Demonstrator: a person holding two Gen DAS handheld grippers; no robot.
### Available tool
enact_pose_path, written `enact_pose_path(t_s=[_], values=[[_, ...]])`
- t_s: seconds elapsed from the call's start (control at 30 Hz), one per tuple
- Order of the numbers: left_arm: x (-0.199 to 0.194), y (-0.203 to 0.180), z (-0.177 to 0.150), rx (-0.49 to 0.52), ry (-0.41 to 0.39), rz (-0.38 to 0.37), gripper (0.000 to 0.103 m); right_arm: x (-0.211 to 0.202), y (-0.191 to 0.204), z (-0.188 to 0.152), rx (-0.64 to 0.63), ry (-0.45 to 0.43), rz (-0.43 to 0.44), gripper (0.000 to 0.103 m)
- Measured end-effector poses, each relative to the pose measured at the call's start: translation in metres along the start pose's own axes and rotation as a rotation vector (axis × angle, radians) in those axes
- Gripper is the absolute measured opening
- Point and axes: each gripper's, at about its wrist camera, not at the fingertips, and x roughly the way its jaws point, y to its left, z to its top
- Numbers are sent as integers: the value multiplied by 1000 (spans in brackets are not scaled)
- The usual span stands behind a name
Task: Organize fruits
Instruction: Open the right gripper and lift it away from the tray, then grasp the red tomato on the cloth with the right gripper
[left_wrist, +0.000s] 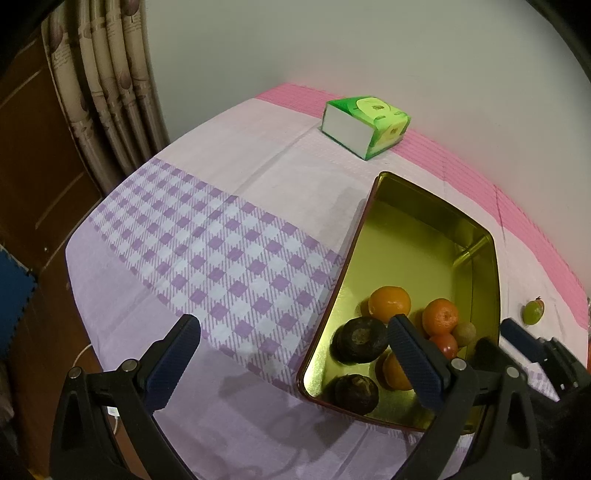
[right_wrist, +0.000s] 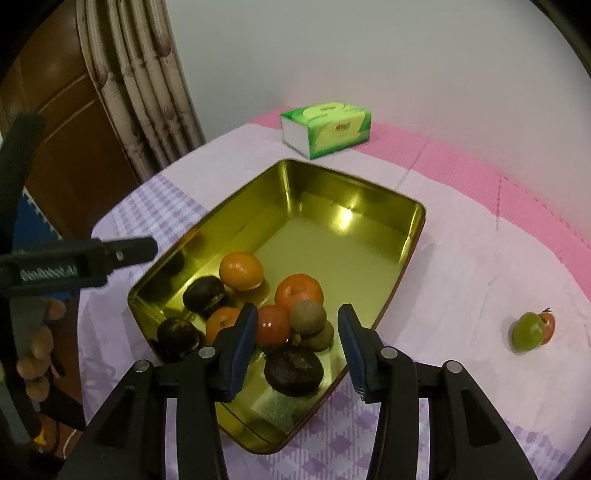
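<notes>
Fruits (right_wrist: 273, 314) heaped at near end of gold tin (right_wrist: 369, 258) on checked cloth (left_wrist: 221, 240). Green fruit (right_wrist: 530, 331) lies apart on the cloth. Right gripper (right_wrist: 297, 347) partly parted above heap, gripping nothing. Left gripper (left_wrist: 295, 360) spread wide, empty, straddling tin's edge.

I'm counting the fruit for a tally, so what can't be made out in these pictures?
- Left wrist view: an orange fruit in the gold tin is partly covered by the left claw.
- Right wrist view: the green and red fruit on the cloth is too small to name.
- Right wrist view: brown round things at the left edge are dim and cut off.
</notes>
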Motion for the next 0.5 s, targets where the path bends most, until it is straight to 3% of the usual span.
enact_pose_path(t_s=[0.23, 0.5], values=[[1, 0, 0, -3, 8, 3, 100, -20, -24, 5, 57, -50, -32, 47], [3, 0, -2, -2, 11, 4, 100, -45, -102, -10, 184, -83, -193, 47]])
